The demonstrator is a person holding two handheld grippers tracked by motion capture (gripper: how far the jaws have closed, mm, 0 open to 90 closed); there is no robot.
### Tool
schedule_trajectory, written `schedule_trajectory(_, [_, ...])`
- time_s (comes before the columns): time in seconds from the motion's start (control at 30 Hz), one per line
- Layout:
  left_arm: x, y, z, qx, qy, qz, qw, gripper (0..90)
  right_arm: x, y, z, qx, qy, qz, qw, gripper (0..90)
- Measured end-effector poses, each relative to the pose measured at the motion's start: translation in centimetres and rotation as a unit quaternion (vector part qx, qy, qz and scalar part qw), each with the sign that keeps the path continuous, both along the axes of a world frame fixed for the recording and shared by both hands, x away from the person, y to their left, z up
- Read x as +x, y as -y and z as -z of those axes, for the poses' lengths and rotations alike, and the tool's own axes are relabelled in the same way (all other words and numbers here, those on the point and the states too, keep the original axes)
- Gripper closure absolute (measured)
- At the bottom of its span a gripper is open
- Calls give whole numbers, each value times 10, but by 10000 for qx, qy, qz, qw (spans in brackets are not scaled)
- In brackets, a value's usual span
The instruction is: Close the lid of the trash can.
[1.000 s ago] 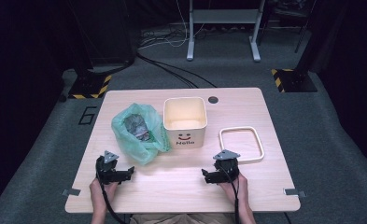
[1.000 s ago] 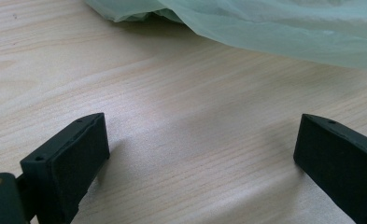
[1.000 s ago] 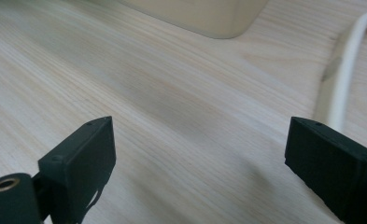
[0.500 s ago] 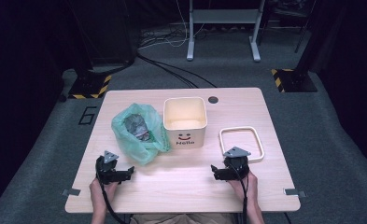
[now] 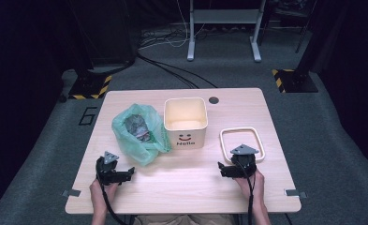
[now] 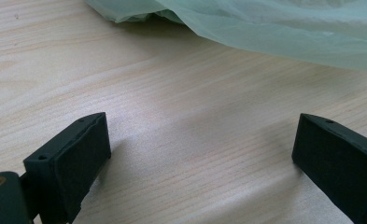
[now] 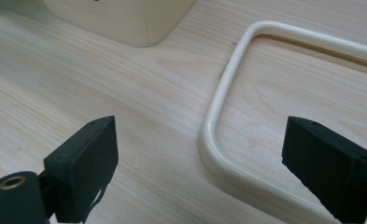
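Where the pale wooden table (image 5: 181, 187) stands on grey carpet (image 5: 341, 140), dark surroundings close in; a metal stand (image 5: 224, 28) and black cables (image 5: 172, 70) lie beyond it, with yellow-black hazard tape (image 5: 284, 79) to either side. Right gripper (image 7: 200, 154): jaws wide, nothing held, poised over the near left corner of the cream square frame (image 7: 228, 93), which lies flat right of the cream bin (image 5: 185, 121). Left gripper (image 6: 200, 154): jaws wide, empty, above bare wood just short of the green plastic bag (image 6: 274, 28).
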State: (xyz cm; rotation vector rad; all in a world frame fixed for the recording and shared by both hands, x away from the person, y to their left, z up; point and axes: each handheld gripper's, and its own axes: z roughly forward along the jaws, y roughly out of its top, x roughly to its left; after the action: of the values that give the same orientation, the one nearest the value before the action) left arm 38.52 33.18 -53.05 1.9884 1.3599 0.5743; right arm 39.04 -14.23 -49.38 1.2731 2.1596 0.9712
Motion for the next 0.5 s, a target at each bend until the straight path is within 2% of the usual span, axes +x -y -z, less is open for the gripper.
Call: schedule_trajectory(0.5, [0,0,0,-2,2,2,10000,41,8,21,-9,-34,50,204,9998,111])
